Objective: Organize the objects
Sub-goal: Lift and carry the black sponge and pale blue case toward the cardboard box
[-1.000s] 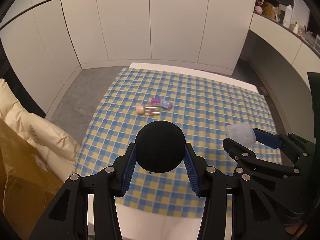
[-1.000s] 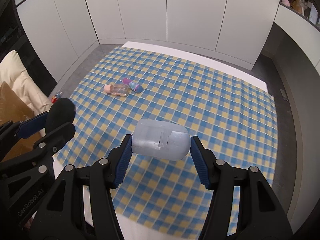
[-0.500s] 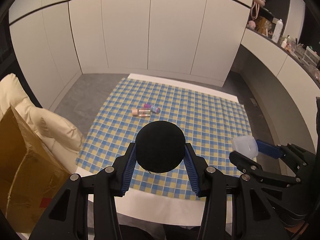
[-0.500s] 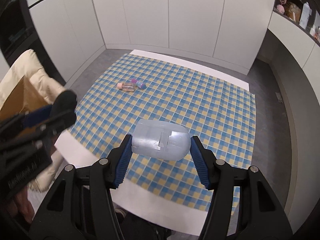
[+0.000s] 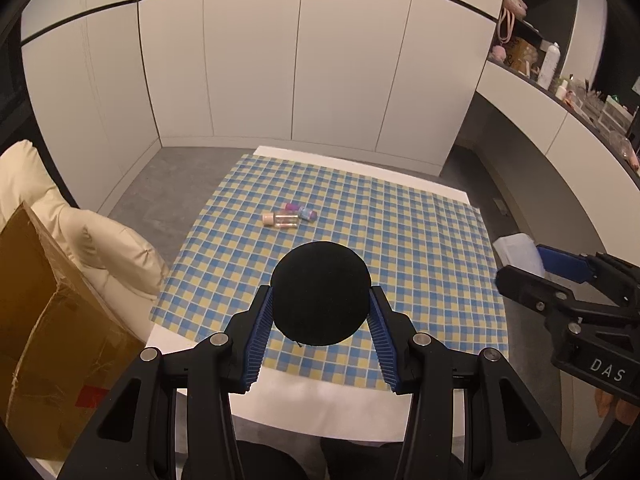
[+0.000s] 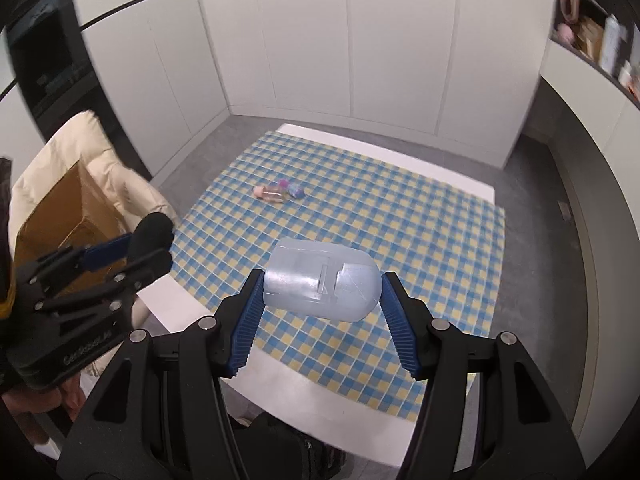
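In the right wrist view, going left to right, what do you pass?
Cardboard box → left gripper clamping a black ball → small bottles on the checked cloth → right gripper clamping a translucent blue case.

a home room: white floor-to-ceiling cupboard doors [image 5: 256, 60], a checked cloth [image 5: 360, 240] over the worktop, a cream padded chair [image 5: 80, 236], shelf clutter [image 5: 560, 76].
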`<act>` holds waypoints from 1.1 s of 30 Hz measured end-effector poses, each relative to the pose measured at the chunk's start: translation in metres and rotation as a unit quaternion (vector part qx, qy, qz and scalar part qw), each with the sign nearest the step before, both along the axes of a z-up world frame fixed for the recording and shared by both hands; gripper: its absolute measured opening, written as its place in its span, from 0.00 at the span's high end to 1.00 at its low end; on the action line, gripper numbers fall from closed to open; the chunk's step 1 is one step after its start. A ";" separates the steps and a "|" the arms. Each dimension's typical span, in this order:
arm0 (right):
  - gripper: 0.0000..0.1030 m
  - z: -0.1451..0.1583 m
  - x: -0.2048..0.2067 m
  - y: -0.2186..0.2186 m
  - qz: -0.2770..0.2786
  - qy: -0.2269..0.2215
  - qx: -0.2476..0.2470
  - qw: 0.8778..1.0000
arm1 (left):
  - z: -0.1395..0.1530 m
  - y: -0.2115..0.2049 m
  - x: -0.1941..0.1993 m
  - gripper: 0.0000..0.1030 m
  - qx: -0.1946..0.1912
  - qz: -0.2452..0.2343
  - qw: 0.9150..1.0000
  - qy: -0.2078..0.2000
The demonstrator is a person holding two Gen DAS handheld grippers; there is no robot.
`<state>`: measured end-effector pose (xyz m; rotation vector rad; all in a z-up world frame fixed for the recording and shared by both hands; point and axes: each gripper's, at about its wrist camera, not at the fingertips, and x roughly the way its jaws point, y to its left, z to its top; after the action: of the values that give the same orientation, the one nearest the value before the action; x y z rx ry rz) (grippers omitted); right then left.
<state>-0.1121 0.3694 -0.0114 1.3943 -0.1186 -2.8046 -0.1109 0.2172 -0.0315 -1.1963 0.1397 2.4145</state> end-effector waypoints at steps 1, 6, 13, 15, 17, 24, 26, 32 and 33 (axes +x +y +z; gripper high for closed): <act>0.41 -0.001 0.000 0.002 -0.005 -0.001 0.002 1.000 | -0.001 -0.001 -0.001 0.54 0.002 0.003 1.000 -0.001; 0.41 -0.005 -0.002 0.017 -0.029 -0.004 -0.020 0.999 | 0.001 -0.008 -0.006 0.54 -0.001 0.011 1.000 0.011; 0.41 -0.018 -0.004 0.021 -0.056 -0.019 -0.049 0.997 | 0.006 -0.008 -0.006 0.54 -0.007 0.017 0.999 0.050; 0.41 -0.016 -0.002 0.015 -0.049 -0.014 -0.040 0.998 | 0.006 -0.009 -0.006 0.54 -0.006 0.017 0.999 0.049; 0.41 -0.014 -0.001 0.007 -0.037 -0.006 -0.016 0.999 | 0.005 -0.010 -0.008 0.54 -0.001 0.020 0.999 0.044; 0.41 -0.013 0.000 0.004 -0.042 -0.006 -0.016 0.999 | 0.007 -0.014 -0.009 0.54 0.005 0.022 0.999 0.042; 0.41 -0.012 0.000 0.006 -0.049 -0.006 -0.018 0.999 | 0.007 -0.015 -0.009 0.54 0.006 0.020 0.999 0.043; 0.41 -0.011 -0.003 0.007 -0.051 -0.003 -0.021 0.998 | 0.007 -0.017 -0.007 0.54 0.006 0.019 0.999 0.045; 0.41 -0.011 -0.003 0.007 -0.051 -0.003 -0.021 0.998 | 0.007 -0.017 -0.006 0.54 0.006 0.019 0.999 0.045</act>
<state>-0.1152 0.3761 -0.0228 1.4270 -0.2540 -2.8612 -0.1173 0.1998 -0.0242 -1.0939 0.1308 2.5001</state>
